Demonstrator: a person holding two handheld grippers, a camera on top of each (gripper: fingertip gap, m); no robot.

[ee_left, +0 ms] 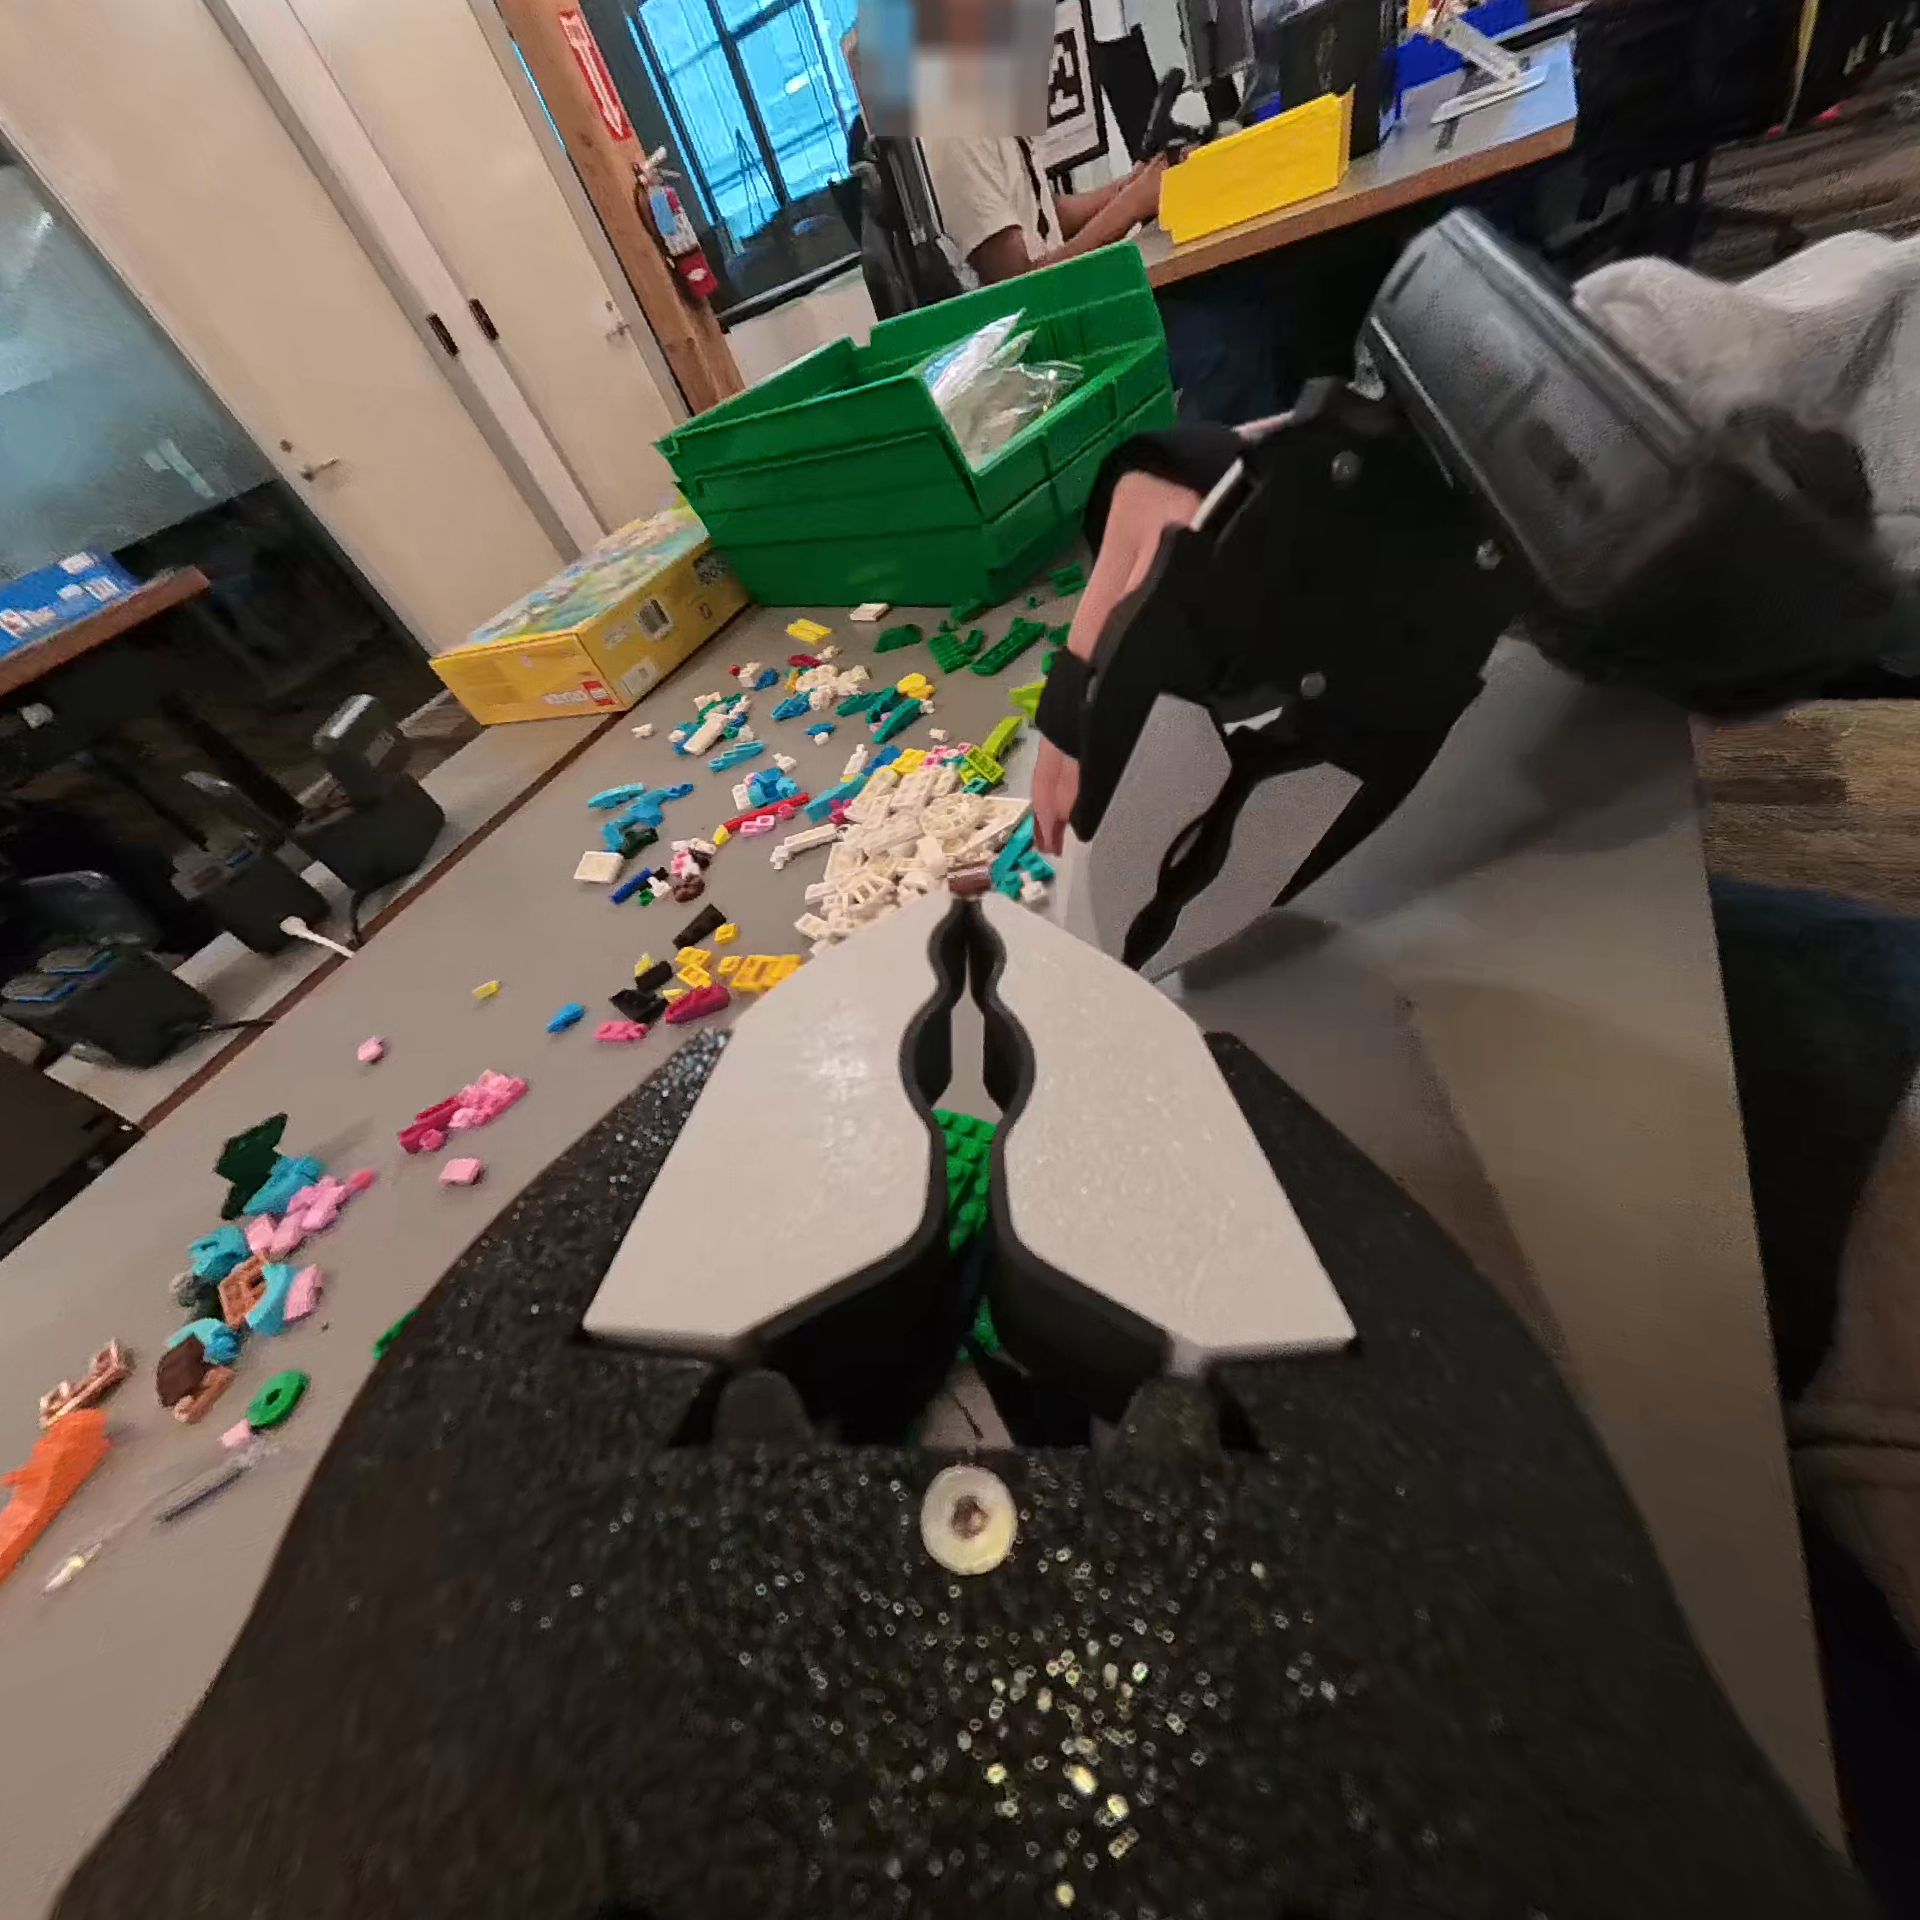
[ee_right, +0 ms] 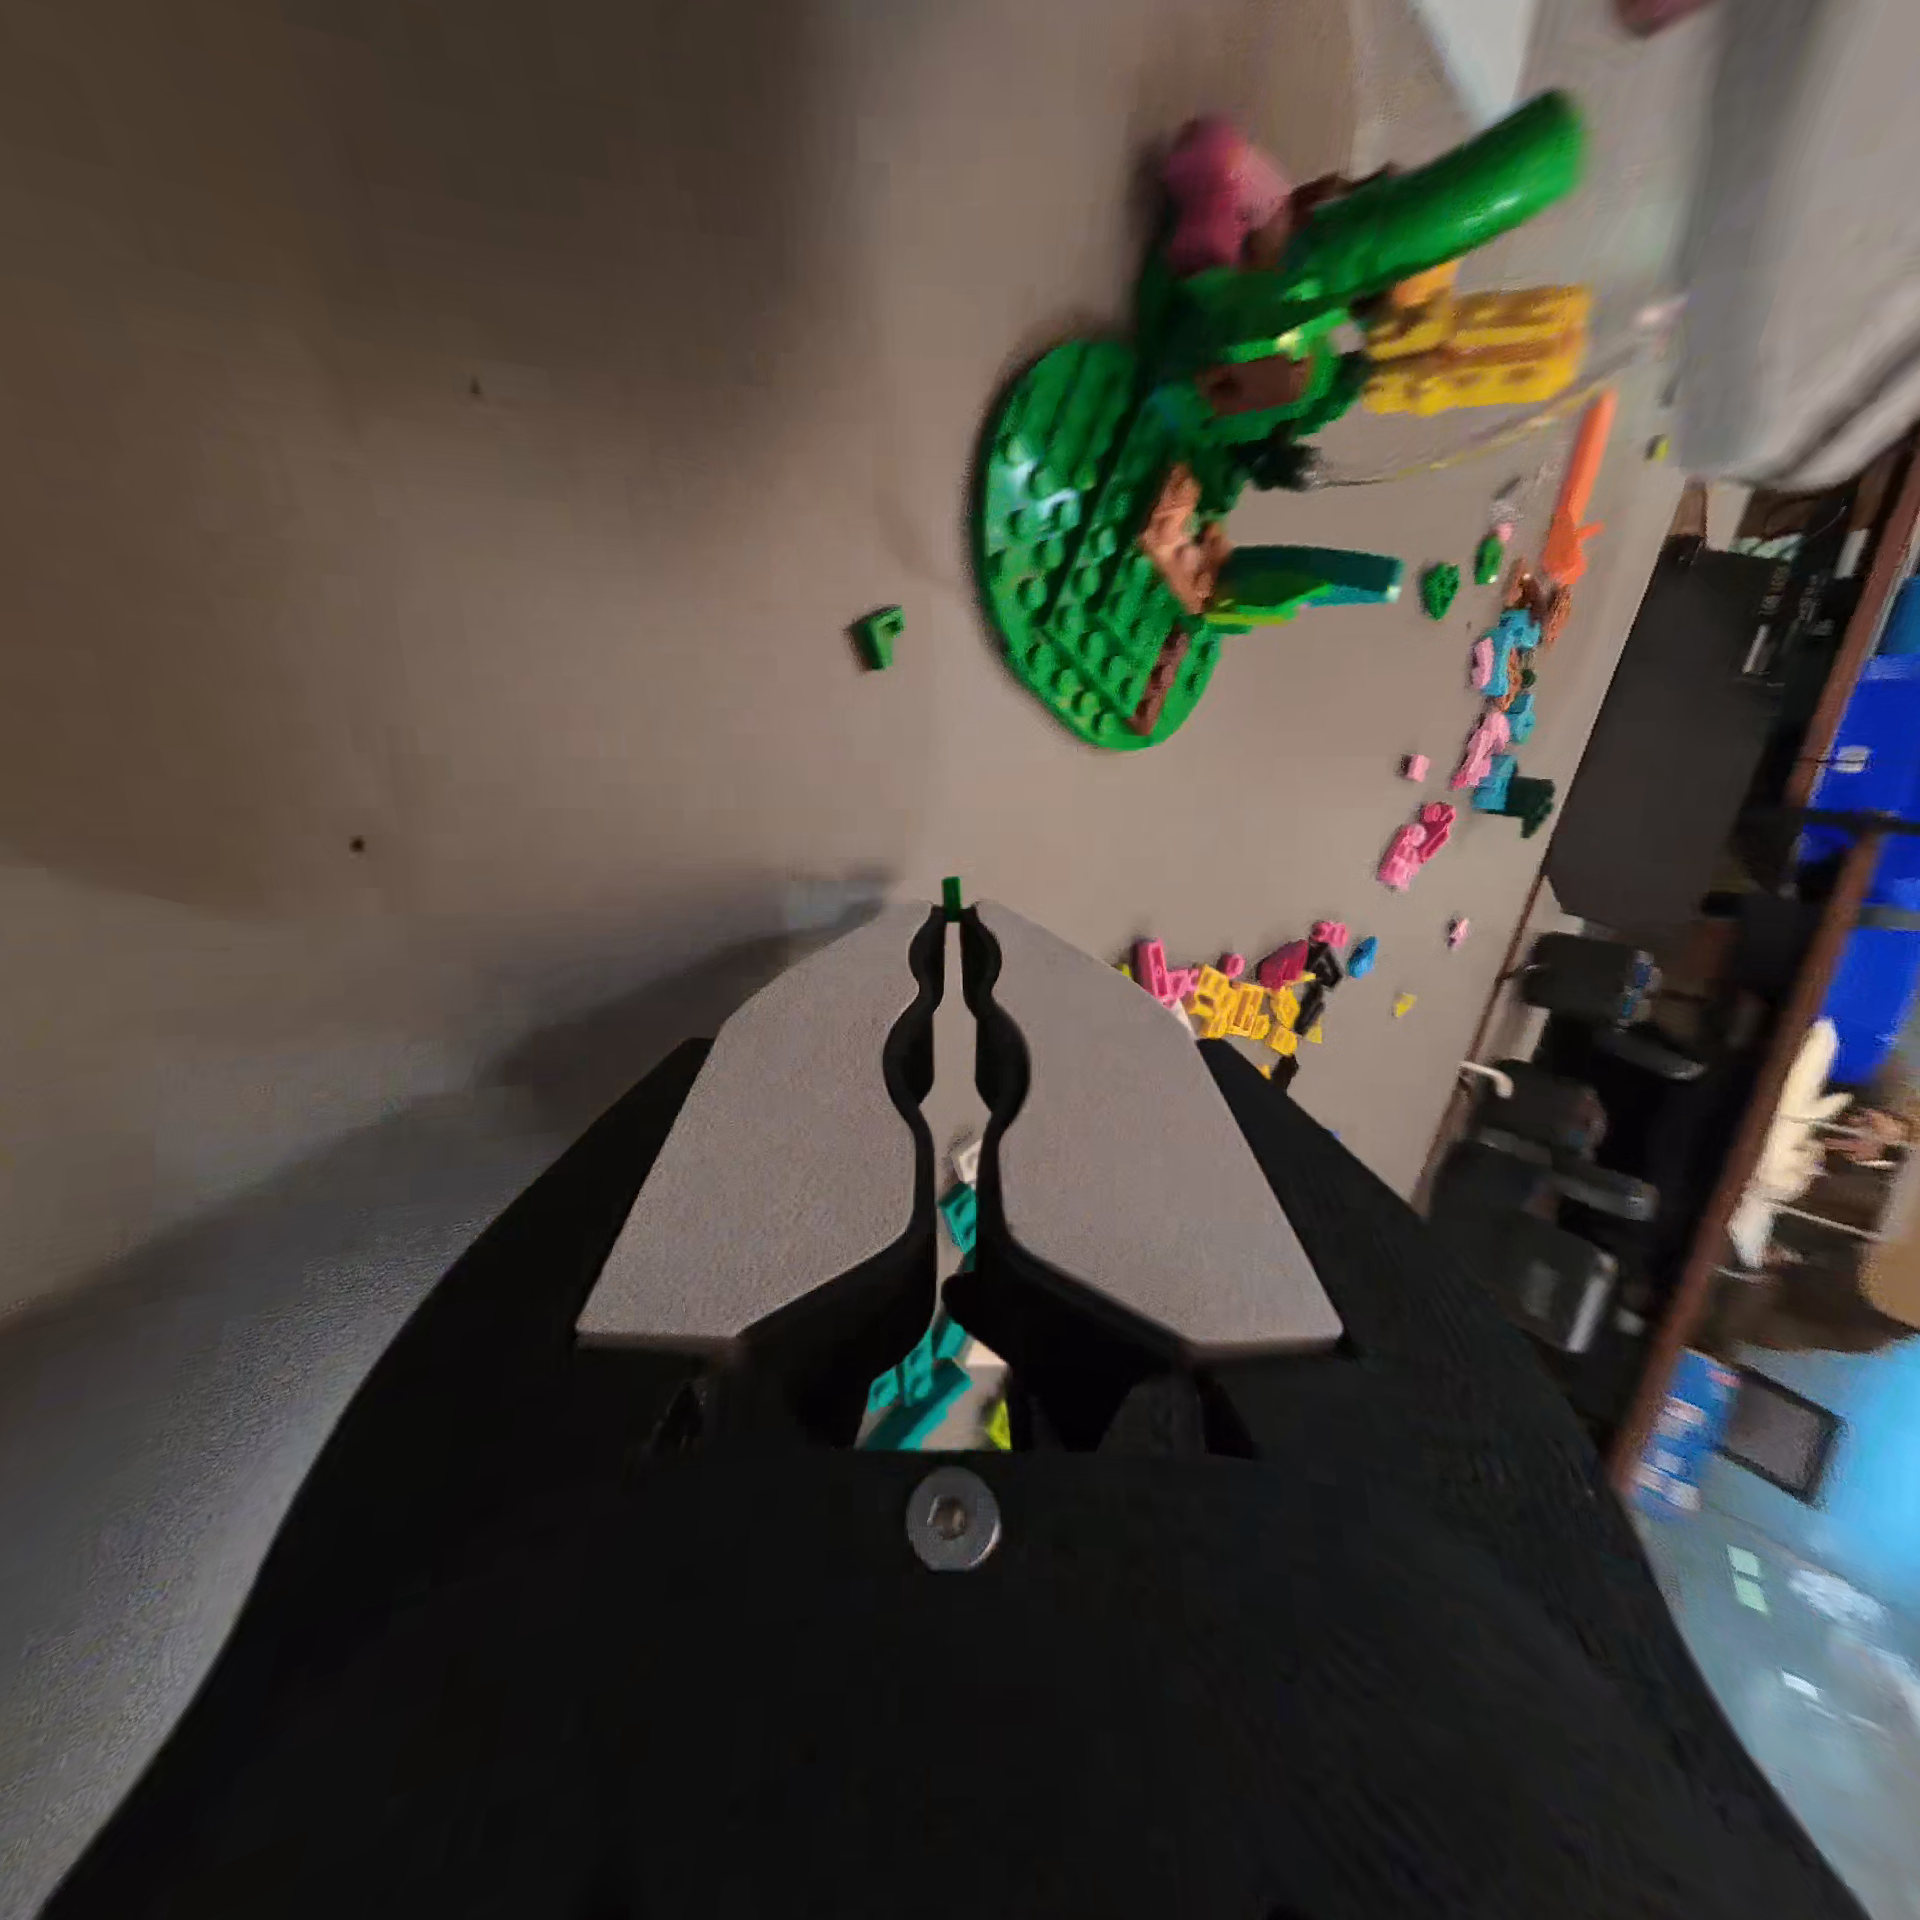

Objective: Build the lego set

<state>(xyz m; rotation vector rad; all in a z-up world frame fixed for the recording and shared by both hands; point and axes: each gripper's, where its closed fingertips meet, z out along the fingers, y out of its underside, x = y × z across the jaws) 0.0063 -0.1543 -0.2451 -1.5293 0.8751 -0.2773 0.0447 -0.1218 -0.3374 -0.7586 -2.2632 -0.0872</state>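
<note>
Grey counter [ee_left: 488, 935] with a dark edge strip, strewn with loose toy bricks. White brick pile [ee_left: 914, 831] mid-counter, teal and blue bits [ee_left: 644, 810] at its 9 o'clock, yellow and black pieces [ee_left: 717, 971] at its 7 o'clock, pink clusters [ee_left: 468, 1112] nearer. Stacked green bins [ee_left: 914, 478] and a yellow box [ee_left: 592, 644] at the far end. Round green studded plate with a partial build [ee_right: 1101, 561] lies flat, small green brick [ee_right: 876, 634] just at its 9 o'clock.

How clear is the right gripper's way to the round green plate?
Probably clear, yes: only bare table lies between the right gripper and the round green plate. A loose green brick sits off to the side. Its fingers pinch a small green piece.
</note>
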